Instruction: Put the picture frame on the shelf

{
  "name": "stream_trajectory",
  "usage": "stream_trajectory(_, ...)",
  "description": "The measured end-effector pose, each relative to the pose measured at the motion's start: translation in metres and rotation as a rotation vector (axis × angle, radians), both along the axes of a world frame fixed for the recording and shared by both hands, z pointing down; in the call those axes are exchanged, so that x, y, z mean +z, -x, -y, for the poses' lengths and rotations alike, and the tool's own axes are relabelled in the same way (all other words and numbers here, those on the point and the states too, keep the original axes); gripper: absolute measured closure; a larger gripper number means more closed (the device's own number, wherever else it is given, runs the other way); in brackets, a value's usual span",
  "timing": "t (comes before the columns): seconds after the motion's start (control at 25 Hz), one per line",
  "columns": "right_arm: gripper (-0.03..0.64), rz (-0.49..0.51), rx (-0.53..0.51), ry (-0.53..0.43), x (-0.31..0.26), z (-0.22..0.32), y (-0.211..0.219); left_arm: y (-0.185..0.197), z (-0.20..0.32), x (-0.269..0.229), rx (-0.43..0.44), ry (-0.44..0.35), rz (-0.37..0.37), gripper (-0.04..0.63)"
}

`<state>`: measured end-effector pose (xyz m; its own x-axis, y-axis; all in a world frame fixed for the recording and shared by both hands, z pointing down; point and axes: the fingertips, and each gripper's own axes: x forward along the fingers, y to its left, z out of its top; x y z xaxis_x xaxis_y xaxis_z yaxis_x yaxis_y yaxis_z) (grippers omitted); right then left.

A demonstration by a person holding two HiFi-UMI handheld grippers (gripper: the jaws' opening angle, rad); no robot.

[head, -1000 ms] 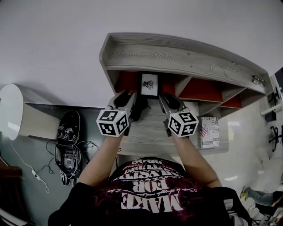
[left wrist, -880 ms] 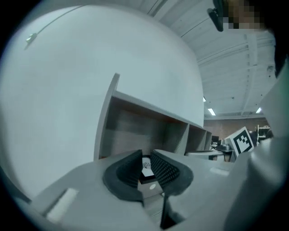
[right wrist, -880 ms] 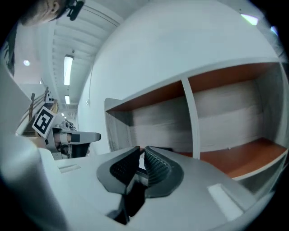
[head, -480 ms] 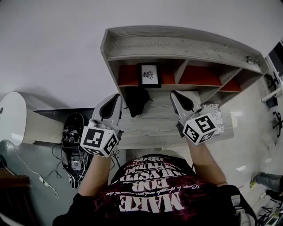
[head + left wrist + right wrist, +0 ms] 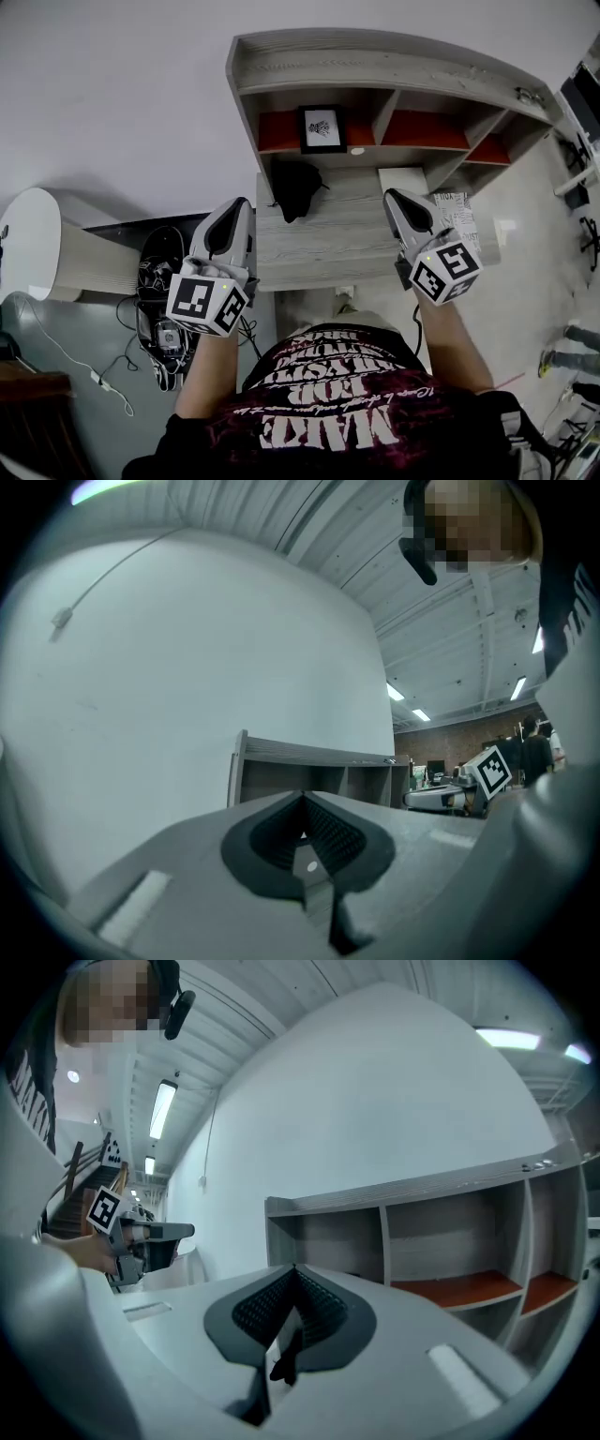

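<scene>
Hovering, left gripper [image 5: 240, 203] and right gripper [image 5: 392, 195] jaws clenched empty; risking toppling upright picture frame [image 5: 321, 128] on shelf [image 5: 375, 67] ahead by stray bump.

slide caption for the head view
Picture frame stands in the left compartment of the shelf; left gripper and right gripper hover in front, jaws shut.

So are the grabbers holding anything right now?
Nothing is held. The left gripper and the right gripper are both shut with nothing between their jaws. The picture frame stands on the shelf, apart from both.
</scene>
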<state>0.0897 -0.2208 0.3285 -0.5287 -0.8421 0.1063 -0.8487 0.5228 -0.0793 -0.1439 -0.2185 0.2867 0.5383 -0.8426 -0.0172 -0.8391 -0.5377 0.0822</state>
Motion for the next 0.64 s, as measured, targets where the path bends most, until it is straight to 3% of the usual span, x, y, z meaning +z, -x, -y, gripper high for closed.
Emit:
stream_trajectory(0.28,0.591,-0.045,0.02,0.034,0.016,-0.045,-0.004,-0.015,-0.028,0.03,0.043,0.068,-0.036,0.595)
stream_trajectory(0.64,0.591,-0.01,0.013,0.042,0.02,-0.07,-0.044,-0.082,-0.048,0.029,0.107,0.06,-0.007,0.595)
